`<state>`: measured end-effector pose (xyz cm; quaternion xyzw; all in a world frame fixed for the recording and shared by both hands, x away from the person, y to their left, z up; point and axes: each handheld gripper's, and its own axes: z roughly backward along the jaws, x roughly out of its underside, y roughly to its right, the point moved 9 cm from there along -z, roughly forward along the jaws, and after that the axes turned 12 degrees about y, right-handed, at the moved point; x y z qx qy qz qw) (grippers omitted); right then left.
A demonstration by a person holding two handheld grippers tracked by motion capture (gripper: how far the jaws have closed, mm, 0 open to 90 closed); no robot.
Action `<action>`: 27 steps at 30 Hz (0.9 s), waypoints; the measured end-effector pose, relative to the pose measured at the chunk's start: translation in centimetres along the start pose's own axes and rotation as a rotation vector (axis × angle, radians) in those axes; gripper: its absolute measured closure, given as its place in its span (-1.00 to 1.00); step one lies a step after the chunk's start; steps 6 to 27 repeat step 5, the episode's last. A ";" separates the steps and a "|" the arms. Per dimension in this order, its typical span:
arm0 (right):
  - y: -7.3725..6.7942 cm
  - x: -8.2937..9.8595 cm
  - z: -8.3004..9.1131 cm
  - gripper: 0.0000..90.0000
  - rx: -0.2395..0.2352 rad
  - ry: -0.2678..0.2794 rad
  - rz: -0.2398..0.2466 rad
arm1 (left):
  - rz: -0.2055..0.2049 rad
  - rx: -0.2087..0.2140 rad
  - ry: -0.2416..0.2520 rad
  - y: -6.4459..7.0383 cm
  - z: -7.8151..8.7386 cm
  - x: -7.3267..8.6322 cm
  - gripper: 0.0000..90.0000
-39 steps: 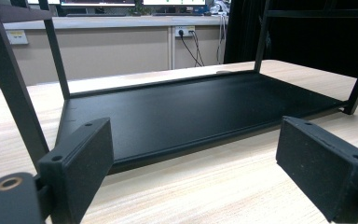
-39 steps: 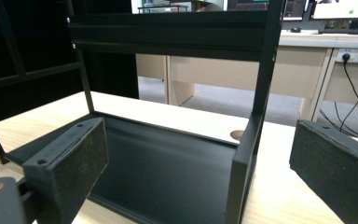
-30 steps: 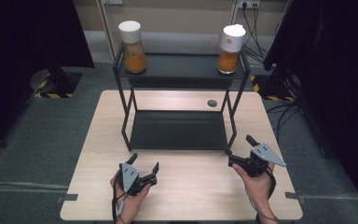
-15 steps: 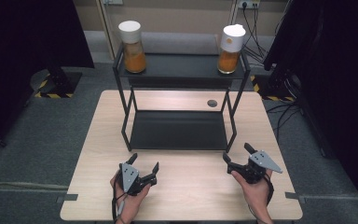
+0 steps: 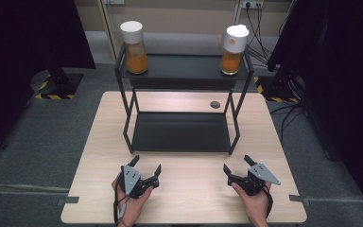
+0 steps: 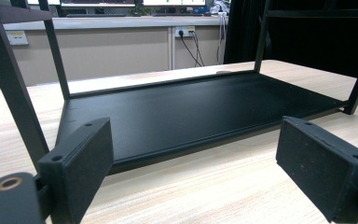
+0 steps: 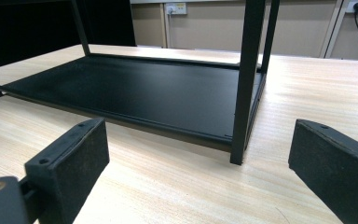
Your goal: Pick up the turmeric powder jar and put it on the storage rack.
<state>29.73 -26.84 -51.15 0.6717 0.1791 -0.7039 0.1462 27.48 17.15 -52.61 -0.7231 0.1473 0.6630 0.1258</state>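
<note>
A black two-level metal rack [image 5: 179,132] stands on the wooden table [image 5: 99,142]. On its top shelf stand two jars of orange contents with white lids, one at the left [image 5: 134,41] and one at the right [image 5: 233,49]. My left gripper [image 5: 146,165] rests low on the table in front of the rack's left front leg, open and empty. My right gripper [image 5: 237,163] sits near the right front leg, also open and empty. The lower shelf [image 6: 191,112] lies bare ahead of the left gripper [image 6: 191,172]. The right gripper [image 7: 198,168] faces the same lower shelf [image 7: 135,93].
A small dark round spot [image 5: 215,104] marks the table behind the rack. Cables [image 5: 260,33] run along the floor at the back right. A stand base with yellow-black tape [image 5: 56,85] sits on the floor at the left.
My right gripper has moved back toward the table's front edge and slightly left, and its hand has lowered. The left gripper has stayed put.
</note>
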 end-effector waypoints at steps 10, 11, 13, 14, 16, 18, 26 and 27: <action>0.0 0.0 0.2 -0.89 0.002 0.009 -0.016 | 0.005 0.005 -0.006 -0.1 -0.1 0.0 -0.76; 0.0 0.0 0.2 -0.89 0.002 0.009 -0.016 | 0.005 0.005 -0.006 -0.1 -0.1 0.0 -0.76; 0.0 0.0 0.2 -0.89 0.002 0.009 -0.016 | 0.005 0.005 -0.006 -0.1 -0.1 0.0 -0.76; 0.0 0.0 0.2 -0.89 0.002 0.009 -0.016 | 0.005 0.005 -0.006 -0.1 -0.1 0.0 -0.76; 0.0 0.0 0.2 -0.89 0.002 0.009 -0.016 | 0.005 0.005 -0.006 -0.1 -0.1 0.0 -0.76; 0.0 0.0 0.2 -0.89 0.002 0.009 -0.016 | 0.005 0.005 -0.006 -0.1 -0.1 0.0 -0.76; 0.0 0.0 0.2 -0.89 0.002 0.009 -0.016 | 0.005 0.005 -0.006 -0.1 -0.1 0.0 -0.76; 0.0 0.0 0.2 -0.89 0.002 0.009 -0.016 | 0.005 0.005 -0.006 -0.1 -0.1 0.0 -0.76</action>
